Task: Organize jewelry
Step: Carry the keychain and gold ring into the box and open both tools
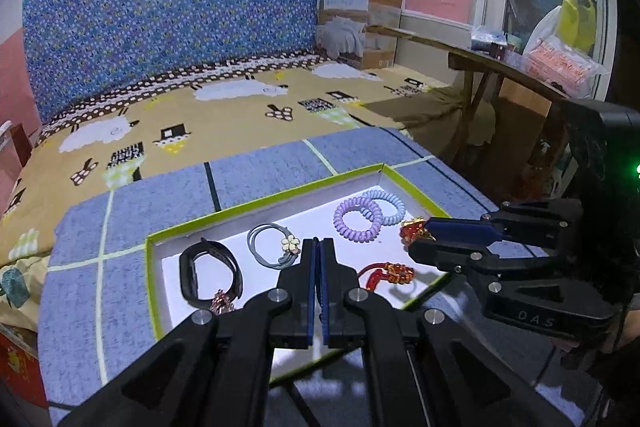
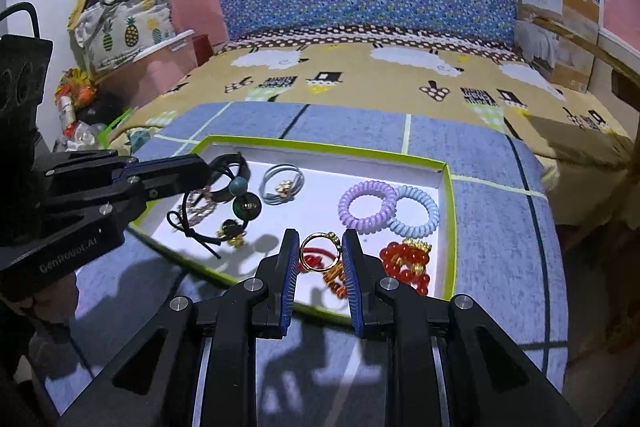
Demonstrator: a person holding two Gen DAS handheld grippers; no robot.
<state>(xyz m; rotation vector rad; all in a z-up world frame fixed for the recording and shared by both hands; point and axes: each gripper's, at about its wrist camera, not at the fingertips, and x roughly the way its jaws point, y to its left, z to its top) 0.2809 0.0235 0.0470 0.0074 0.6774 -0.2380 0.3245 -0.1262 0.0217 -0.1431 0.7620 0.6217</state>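
A green-rimmed white tray (image 2: 448, 211) (image 1: 256, 205) holds jewelry. My right gripper (image 2: 319, 247) is shut on a gold ring (image 2: 320, 251) and holds it over the tray's near edge; it enters the left wrist view from the right (image 1: 416, 237). My left gripper (image 1: 319, 247) is shut, apparently on a black bead hair tie (image 2: 236, 205) that hangs from its tip (image 2: 206, 165). In the tray lie a purple coil tie (image 2: 366, 207), a blue coil tie (image 2: 414, 213), a grey flower tie (image 2: 282, 185), a red bead bracelet (image 2: 406, 263), a red cord bracelet (image 1: 386, 273) and a black band (image 1: 210, 273).
The tray sits on a blue-grey mat (image 2: 500, 227) at the foot of a bed with a sheep-print cover (image 2: 360, 67). A cardboard box (image 2: 556, 27) stands at the back right. A wooden bench (image 1: 500, 67) with bags runs along the right wall.
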